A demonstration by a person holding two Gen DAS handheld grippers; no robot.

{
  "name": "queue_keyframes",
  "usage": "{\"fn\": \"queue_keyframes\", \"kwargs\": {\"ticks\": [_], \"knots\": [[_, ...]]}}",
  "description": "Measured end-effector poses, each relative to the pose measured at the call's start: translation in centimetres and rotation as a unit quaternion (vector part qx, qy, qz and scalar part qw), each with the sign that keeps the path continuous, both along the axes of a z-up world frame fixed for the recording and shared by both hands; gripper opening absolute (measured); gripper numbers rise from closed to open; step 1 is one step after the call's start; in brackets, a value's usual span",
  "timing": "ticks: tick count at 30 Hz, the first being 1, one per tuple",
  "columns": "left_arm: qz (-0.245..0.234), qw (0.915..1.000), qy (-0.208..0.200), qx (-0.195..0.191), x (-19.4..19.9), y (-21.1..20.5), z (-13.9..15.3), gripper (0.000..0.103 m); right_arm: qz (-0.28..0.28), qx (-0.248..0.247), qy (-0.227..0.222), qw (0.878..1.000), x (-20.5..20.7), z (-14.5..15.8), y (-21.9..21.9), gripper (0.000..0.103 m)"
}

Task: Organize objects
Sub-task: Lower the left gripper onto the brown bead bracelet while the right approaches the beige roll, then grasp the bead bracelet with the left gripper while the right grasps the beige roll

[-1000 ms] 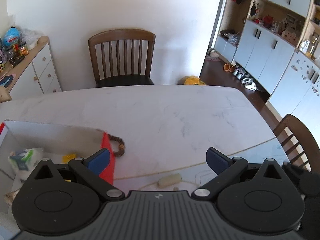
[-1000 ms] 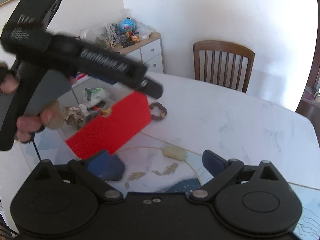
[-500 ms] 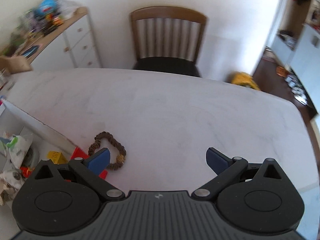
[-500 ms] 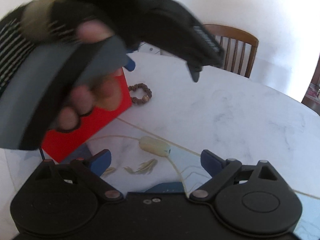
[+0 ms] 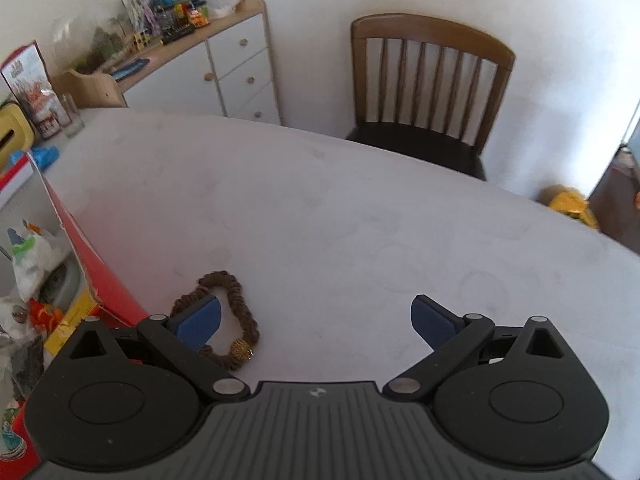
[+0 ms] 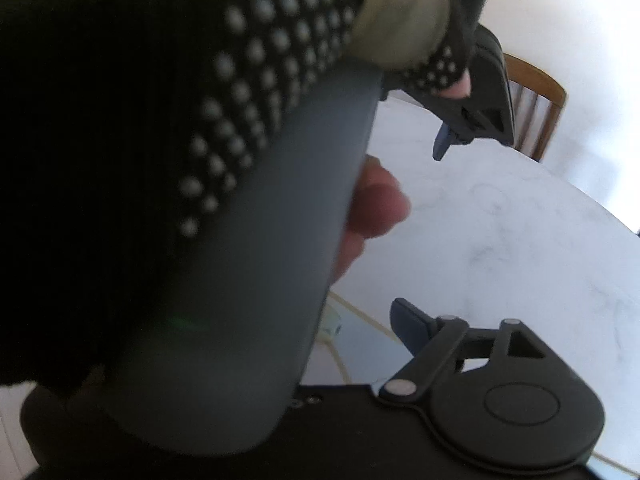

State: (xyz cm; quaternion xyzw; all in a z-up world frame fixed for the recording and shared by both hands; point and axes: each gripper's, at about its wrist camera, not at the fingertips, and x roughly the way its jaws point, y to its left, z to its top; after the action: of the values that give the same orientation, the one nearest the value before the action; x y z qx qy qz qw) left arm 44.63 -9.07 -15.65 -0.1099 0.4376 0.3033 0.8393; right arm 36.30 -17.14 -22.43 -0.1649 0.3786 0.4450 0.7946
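In the left wrist view my left gripper (image 5: 316, 320) is open and empty above the white table. A brown hair tie (image 5: 234, 312) with a gold bead lies on the table under its left fingertip. A red box (image 5: 100, 276) holding several small items stands at the left. In the right wrist view the gloved hand and grey handle of the left gripper (image 6: 248, 240) fill most of the frame and hide my right gripper's left finger. Only its right fingertip (image 6: 408, 320) shows, set wide to the right.
A wooden chair (image 5: 428, 92) stands behind the table's far edge. A white sideboard (image 5: 208, 64) with clutter is at the back left. A glass (image 5: 72, 116) and yellow item sit at the far left. The table (image 6: 520, 232) carries a gold-lined blue pattern near its front.
My left gripper has swung left and forward, bringing the hair tie under its left finger. The left hand has moved across the right camera, blocking most of that view.
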Motion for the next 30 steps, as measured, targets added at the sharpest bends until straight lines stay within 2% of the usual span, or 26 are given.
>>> {"fn": "queue_keyframes", "kwargs": {"ticks": [2,4,8,14,19,25,27,28,30], "knots": [[0.008,0.9999,0.004,-0.006,0.5,0.0,-0.6,0.102,0.011,0.012,0.009,1.000,0.5,-0.3,0.0,0.079],[0.021,0.9995,0.021,0.006,1.0,0.1,-1.1,0.101,0.018,0.021,0.022,0.999,1.0,-0.8,-0.2,0.074],[0.038,0.9982,0.040,0.026,2.0,0.4,-1.8,0.100,0.019,0.033,0.018,0.999,1.4,-1.2,-0.4,0.074],[0.060,0.9962,0.062,-0.005,2.5,2.5,-3.3,0.098,0.027,0.030,0.005,0.999,1.3,-1.5,0.1,0.070],[0.055,0.9973,0.046,-0.017,2.4,2.9,-3.5,0.095,0.045,0.024,-0.012,0.999,0.6,-1.8,0.9,0.067],[0.053,0.9969,0.016,-0.057,1.9,3.7,-3.3,0.072,0.059,0.023,-0.023,0.998,-0.1,-2.0,1.4,0.059],[0.046,0.9973,0.013,-0.056,1.9,3.7,-3.1,0.059,0.064,0.019,-0.029,0.997,-0.4,-2.0,1.7,0.056],[0.044,0.9974,0.012,-0.055,1.9,3.8,-3.0,0.056,0.067,0.017,-0.033,0.997,-0.6,-2.1,1.8,0.054],[0.047,0.9974,0.009,-0.054,1.7,4.1,-3.0,0.038,0.072,0.015,-0.036,0.997,-0.9,-2.1,2.0,0.051]]}}
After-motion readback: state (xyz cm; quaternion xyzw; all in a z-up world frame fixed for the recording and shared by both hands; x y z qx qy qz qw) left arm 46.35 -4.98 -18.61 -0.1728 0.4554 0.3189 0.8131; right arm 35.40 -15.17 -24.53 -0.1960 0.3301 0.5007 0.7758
